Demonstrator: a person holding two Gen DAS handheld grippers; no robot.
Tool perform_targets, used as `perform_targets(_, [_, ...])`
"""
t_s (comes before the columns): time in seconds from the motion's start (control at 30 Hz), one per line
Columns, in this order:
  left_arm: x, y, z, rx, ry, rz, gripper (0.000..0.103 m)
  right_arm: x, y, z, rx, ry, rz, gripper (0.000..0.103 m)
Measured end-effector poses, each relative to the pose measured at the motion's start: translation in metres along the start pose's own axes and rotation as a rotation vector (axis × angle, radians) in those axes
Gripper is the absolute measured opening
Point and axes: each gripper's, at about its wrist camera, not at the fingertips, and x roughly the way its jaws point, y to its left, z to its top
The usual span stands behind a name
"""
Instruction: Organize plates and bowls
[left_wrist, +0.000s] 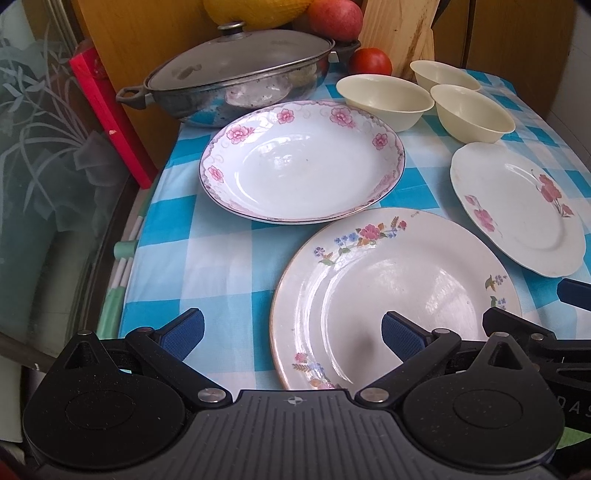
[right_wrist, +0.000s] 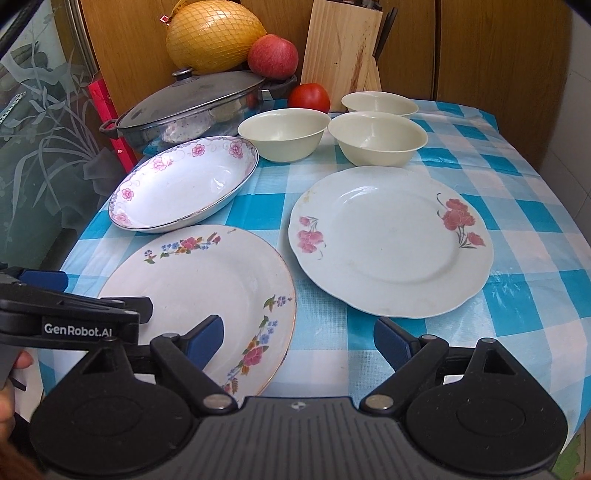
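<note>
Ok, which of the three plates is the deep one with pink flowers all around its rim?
The deep plate beside the lidded pan. The plate nearest the grippers has multicoloured sprays, and the scalloped plate carries only two red flower clusters; both are flat.

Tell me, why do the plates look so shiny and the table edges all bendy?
Left wrist view: window light glares white on the nearest plate, and the left gripper shadows it. Right wrist view: the fisheye lens curves the checked tablecloth; corners go dark.
</note>
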Motion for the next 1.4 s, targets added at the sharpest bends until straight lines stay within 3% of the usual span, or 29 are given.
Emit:
perform_targets(0.37, [0.002,-0.003,-0.001,0.019,0.009,-0.004,0.103,0.006,0.001,-0.001,0.003,0.028,0.029,0.077])
perform_targets(1.4, [0.01,-0.006,-0.001,0.026,0.037,-0.011,0.103,0.009,-0.002,-0.001,0.016,0.039,0.074,0.066])
